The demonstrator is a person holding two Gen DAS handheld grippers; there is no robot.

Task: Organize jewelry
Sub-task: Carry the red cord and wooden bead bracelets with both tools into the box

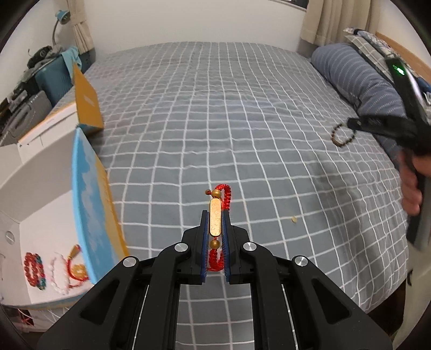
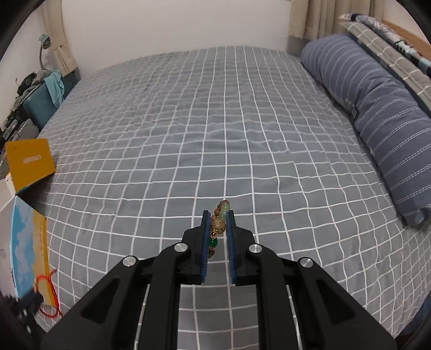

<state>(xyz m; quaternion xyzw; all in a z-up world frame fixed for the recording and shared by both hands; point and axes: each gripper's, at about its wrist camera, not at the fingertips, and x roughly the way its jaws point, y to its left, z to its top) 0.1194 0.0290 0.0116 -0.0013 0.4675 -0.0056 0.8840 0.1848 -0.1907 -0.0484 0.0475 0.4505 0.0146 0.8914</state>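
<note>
My left gripper (image 1: 215, 215) is shut on a red cord bracelet with a gold bar (image 1: 215, 218), held above the bed. My right gripper (image 2: 218, 215) is shut on a beaded bracelet with brown and green beads (image 2: 218, 225); it shows in the left wrist view at the far right (image 1: 350, 125), with the bead loop (image 1: 342, 136) hanging from it. An open white box (image 1: 51, 212) at the left holds a red bead bracelet (image 1: 33, 270), a pale bead bracelet (image 1: 59, 274) and a red cord piece with a gold charm (image 1: 78, 270).
The grey checked bedspread (image 1: 215, 121) fills the middle. The box's blue and yellow flaps (image 1: 91, 199) stand up at its right side. A blue striped pillow (image 2: 377, 113) lies along the right. A small crumb (image 1: 294, 220) lies on the bed. Clutter and a lamp (image 1: 60, 18) stand far left.
</note>
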